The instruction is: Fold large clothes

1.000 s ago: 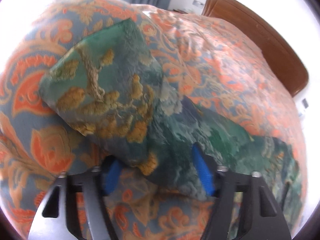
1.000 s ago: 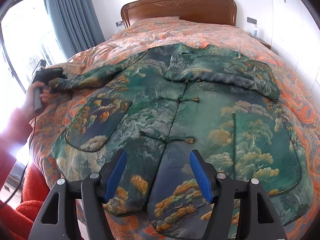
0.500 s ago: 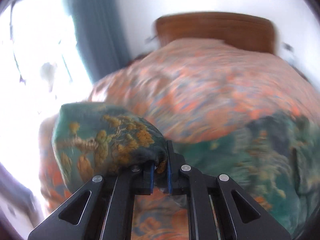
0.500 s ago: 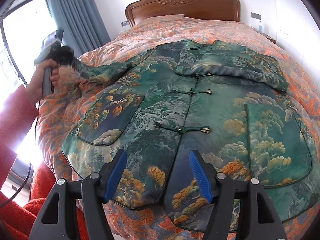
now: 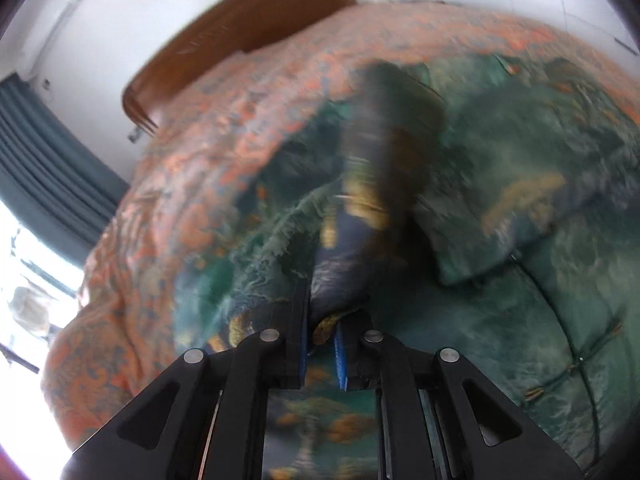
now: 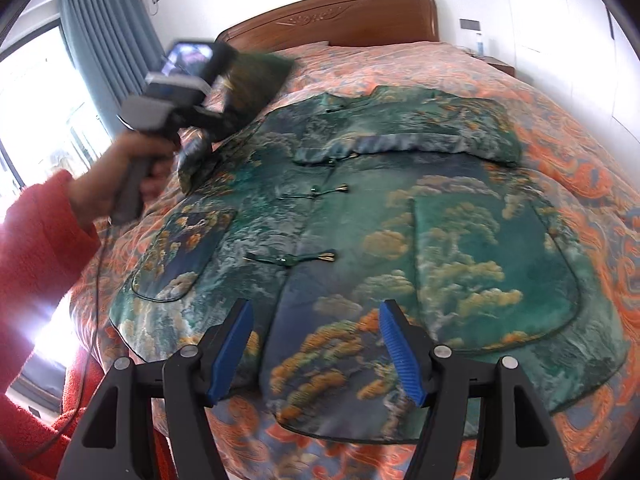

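Green jacket (image 6: 360,240) with gold cloud patterns lies front side up on the orange bedspread (image 6: 580,152) of the bed, its knot buttons closed, and one sleeve (image 6: 408,136) is folded across the chest just below the collar. Left gripper (image 5: 320,340) has its blue pads (image 5: 341,360) clenched on the end of the other sleeve (image 5: 360,216), and in the right wrist view this sleeve (image 6: 256,80) is lifted above the bed at the jacket's shoulder side, near the wooden headboard (image 6: 340,20). Right gripper (image 6: 316,354) hangs over the lower hem of the jacket with its fingers (image 6: 400,352) wide apart and holding nothing.
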A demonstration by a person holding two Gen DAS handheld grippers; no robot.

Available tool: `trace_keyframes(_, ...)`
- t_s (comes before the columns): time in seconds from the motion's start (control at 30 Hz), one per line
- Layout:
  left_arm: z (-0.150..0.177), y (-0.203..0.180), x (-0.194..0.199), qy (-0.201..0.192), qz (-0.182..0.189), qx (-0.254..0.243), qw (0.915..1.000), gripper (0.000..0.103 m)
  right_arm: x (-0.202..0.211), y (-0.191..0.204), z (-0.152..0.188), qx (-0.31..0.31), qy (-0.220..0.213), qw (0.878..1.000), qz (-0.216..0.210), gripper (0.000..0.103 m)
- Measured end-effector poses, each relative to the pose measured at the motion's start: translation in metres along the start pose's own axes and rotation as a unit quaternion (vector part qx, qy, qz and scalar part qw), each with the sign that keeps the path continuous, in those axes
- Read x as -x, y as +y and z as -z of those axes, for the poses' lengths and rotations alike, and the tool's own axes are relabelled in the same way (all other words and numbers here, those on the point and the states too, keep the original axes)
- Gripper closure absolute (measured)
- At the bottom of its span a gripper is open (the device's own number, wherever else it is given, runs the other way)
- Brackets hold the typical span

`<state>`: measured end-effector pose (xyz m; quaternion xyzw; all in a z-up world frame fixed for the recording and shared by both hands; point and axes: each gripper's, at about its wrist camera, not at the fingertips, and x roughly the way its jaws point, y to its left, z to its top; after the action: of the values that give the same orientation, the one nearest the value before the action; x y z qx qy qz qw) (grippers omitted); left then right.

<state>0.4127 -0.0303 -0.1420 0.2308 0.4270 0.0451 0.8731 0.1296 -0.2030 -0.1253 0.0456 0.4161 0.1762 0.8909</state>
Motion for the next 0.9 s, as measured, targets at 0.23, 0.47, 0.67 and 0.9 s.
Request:
trace_keyframes(0.23,0.04,0.021,0.032,-0.044,0.119,0.069,0.9894,0.02,0.01,-0.018,-0.021,-0.014,-0.015,1.0,0.01,0.036)
trace_keyframes(0.47,0.118,0.077,0.057,-0.03,0.165,0.171,0.9709,0.02,-0.029,-0.033,-0.108,-0.024,-0.024,0.999,-0.039,0.031)
trace_keyframes(0.67,0.167,0.118,0.056,-0.015,0.154,0.228,0.9611,0.02,-0.149,-0.049,-0.163,-0.143,0.084,0.977,-0.135,0.031)
trace_keyframes(0.9,0.201,0.135,0.053,0.001,0.152,0.266,0.952,0.02,-0.228,-0.025,-0.169,-0.189,0.114,0.964,-0.148,0.031)
